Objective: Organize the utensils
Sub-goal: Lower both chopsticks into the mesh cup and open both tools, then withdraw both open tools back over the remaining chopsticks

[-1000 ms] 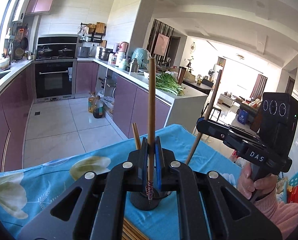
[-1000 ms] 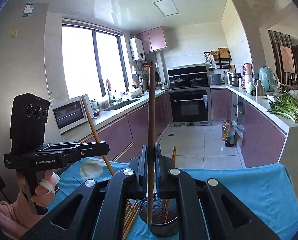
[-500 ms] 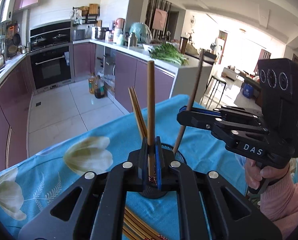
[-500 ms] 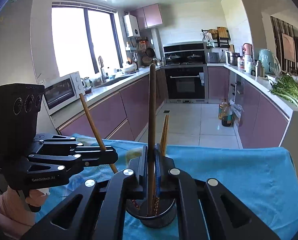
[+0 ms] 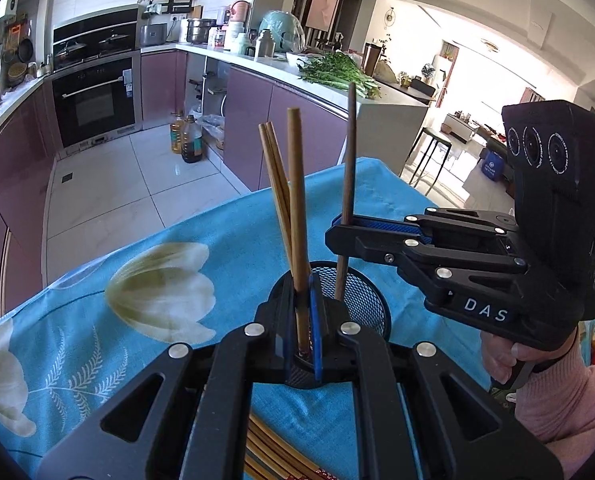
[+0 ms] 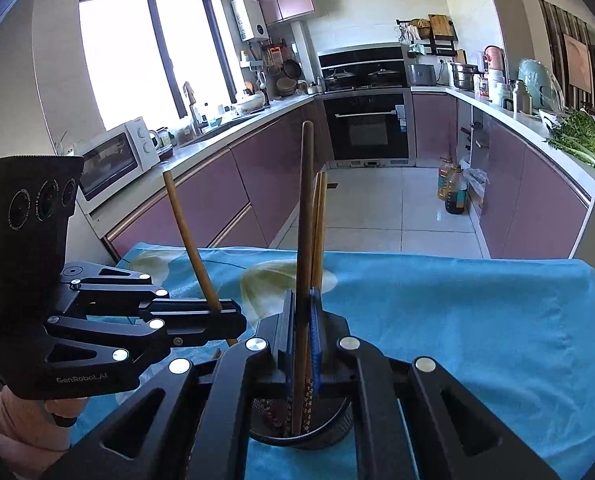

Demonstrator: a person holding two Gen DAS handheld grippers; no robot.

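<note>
Worked over a blue floral cloth point(image 5: 97, 320), with the black mesh holder point(image 5: 361, 296) standing upright on it between both tools, so either could reach its mouth. Had the left gripper point(image 5: 303, 304) clamped on a light chopstick point(image 5: 295, 200), nearly vertical, its lower end seemingly down inside the holder. Had the right gripper point(image 5: 337, 232) pinched tight on a darker chopstick point(image 5: 347, 168), tip poised at the rim, upright probably for a straight drop. Found a paler pair point(image 5: 275, 184) leaning inside already, and loose chopsticks point(image 5: 265, 452) lying on the cloth nearby, presumably awaiting collection.
</note>
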